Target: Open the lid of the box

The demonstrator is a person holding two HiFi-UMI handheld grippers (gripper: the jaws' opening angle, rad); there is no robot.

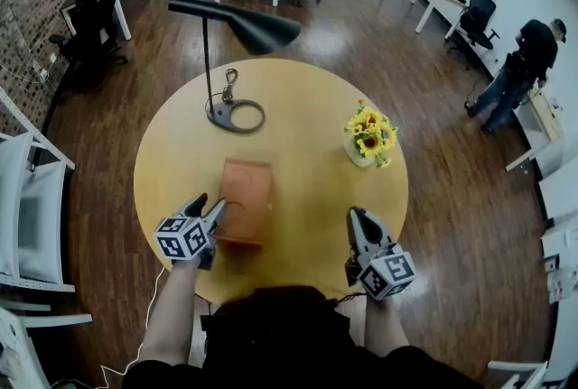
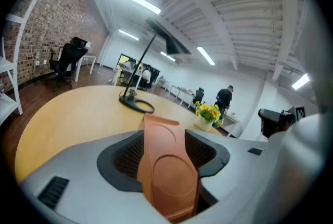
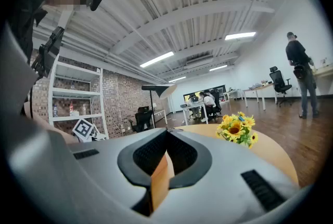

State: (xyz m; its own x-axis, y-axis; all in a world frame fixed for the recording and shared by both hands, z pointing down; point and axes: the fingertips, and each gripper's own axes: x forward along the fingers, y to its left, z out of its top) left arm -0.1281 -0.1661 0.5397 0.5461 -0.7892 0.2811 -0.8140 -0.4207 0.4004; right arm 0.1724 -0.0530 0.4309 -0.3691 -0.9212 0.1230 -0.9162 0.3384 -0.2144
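A round yellow table [image 1: 298, 98] holds a brown box [image 1: 246, 198] on its near half, left of centre, with the lid lying flat and shut. The left gripper [image 1: 206, 208] sits at the box's near left corner. Its jaws are spread, and in the left gripper view the box fills the gap between them, though I cannot tell whether the pads press on it. The right gripper [image 1: 359, 221] is over the near right part of the table, well apart from the box, its tips pressed together and holding nothing. A black lamp [image 1: 242, 26] stands on the far side, and a vase of sunflowers [image 1: 370, 134] on the right.
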